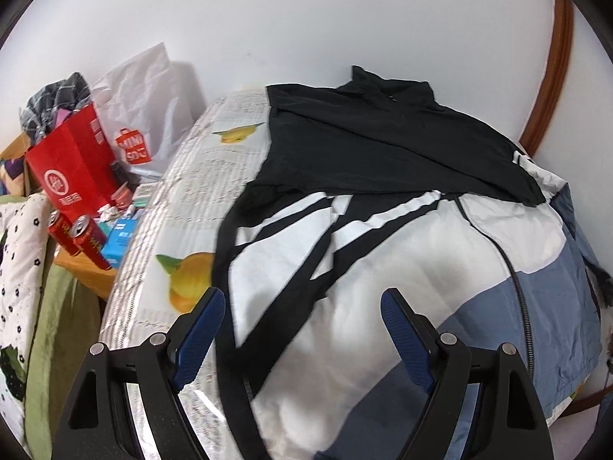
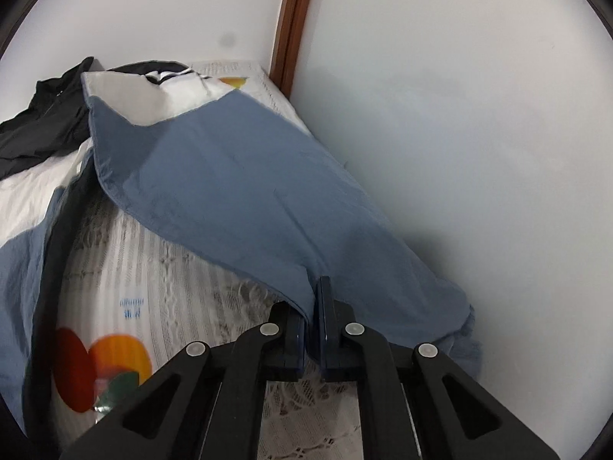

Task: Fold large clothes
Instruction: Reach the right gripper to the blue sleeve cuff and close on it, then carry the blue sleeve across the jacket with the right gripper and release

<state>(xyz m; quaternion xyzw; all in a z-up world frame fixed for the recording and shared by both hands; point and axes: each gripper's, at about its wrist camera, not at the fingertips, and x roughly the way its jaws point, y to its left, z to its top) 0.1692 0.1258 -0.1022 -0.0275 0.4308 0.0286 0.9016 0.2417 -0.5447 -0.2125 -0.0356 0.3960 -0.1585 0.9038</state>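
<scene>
A large jacket (image 1: 383, 268) in black, white and blue lies spread on the bed, front up, with a zip down its middle. Its left sleeve is folded across the chest. My left gripper (image 1: 302, 306) is open and empty, just above the white lower body of the jacket. My right gripper (image 2: 312, 306) is shut on the blue right sleeve (image 2: 237, 184) and holds it lifted off the bed beside the white wall. The jacket body shows in the right wrist view (image 2: 30, 191) at the left.
The bed has a fruit-print sheet (image 1: 180, 207) that also shows in the right wrist view (image 2: 153, 276). A cluttered side table at the left holds a red bag (image 1: 72, 168), red cans (image 1: 88, 237) and a white plastic bag (image 1: 141, 115). A wooden frame (image 2: 293, 19) runs up the wall.
</scene>
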